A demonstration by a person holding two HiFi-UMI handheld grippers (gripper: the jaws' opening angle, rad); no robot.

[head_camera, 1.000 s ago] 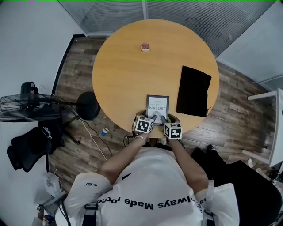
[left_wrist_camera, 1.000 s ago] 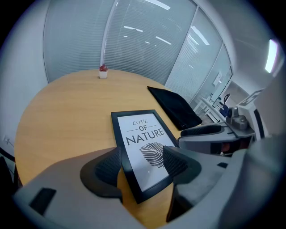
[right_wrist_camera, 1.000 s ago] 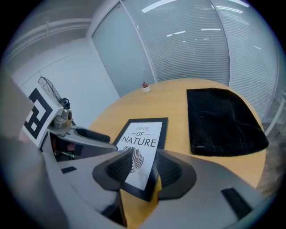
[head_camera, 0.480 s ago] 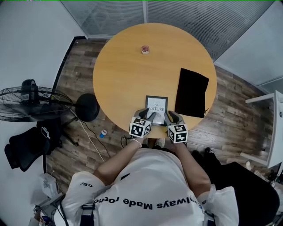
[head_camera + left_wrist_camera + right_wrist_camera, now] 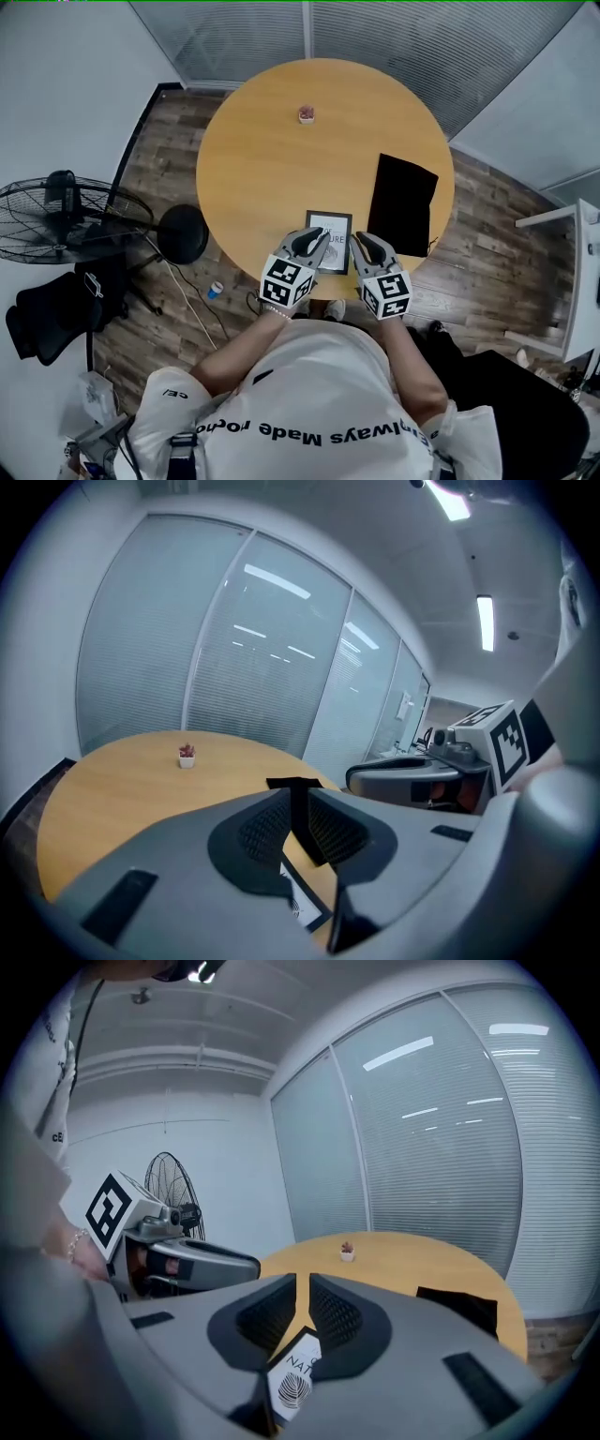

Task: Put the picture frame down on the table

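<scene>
**Head view showed the picture frame lying flat on the desk**

It lay face up by the desk's near edge, as the task wants; whether the task put it there could not be told. The left gripper and right gripper hung over its two near corners, seemingly above it rather than on it; in each gripper view the jaws stood drawn almost together and clamped nothing, with only a narrow slot between the ribbed dark pads; the print showed beneath the slot; a dark strip in the left slot could have been the frame's rim or the black cloth beyond. By my judgement the scene fitted either a frame just let go or one about to be grasped; for either, the tips had to stay off its face. The frame was a thin rectangle, a black rim round a white sheet with lettering and a leaf; the desk was round, smooth and wood-toned; the cloth looked matte and limp, near the frame's right side but apart from it.
</scene>
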